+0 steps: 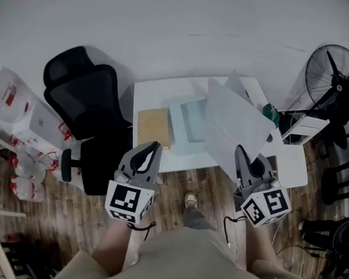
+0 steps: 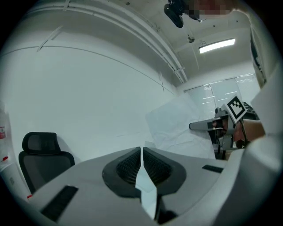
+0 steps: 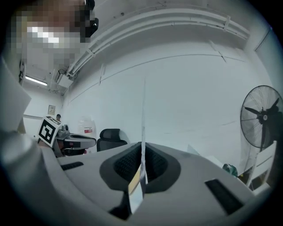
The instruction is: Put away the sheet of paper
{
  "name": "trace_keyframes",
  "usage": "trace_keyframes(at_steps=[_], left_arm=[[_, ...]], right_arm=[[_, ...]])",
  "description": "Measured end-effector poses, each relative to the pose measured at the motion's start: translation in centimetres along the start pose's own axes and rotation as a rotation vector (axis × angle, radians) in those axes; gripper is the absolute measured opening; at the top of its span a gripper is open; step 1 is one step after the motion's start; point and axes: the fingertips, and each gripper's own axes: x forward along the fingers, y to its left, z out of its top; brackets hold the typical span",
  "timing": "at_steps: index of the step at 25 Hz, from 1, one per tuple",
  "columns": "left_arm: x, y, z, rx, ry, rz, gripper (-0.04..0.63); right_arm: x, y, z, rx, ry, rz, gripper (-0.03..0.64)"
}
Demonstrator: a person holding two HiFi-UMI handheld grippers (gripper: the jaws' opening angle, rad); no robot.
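The white sheet of paper (image 1: pixel 235 124) hangs tilted over the right half of the white table (image 1: pixel 154 93). My right gripper (image 1: pixel 240 152) is shut on its near lower corner. In the right gripper view the sheet (image 3: pixel 143 110) shows edge-on, a thin line rising from the closed right gripper (image 3: pixel 142 148). My left gripper (image 1: pixel 155 146) hovers at the table's near edge, left of the sheet and apart from it, its tips together with nothing in them. The left gripper view shows the shut left gripper (image 2: pixel 141 151), with the sheet (image 2: pixel 177 123) and the right gripper (image 2: pixel 194 126) off to the right.
On the table lie a brown pad (image 1: pixel 153 126) and a pale blue tray (image 1: pixel 188 123), partly covered by the sheet. A black office chair (image 1: pixel 85 105) stands left of the table, a floor fan (image 1: pixel 335 81) at the right, and plastic bags (image 1: pixel 16 115) at the far left.
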Motion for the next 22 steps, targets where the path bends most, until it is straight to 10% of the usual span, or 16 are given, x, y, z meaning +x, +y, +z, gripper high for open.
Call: trace_keyframes(at_steps=[22], left_arm=[[18.9,5.2,-4.0,-0.041,0.151,0.176,0.033]], right_arm=[[18.9,-15.6,-6.5,0.13,0.234,0.22,0.021]])
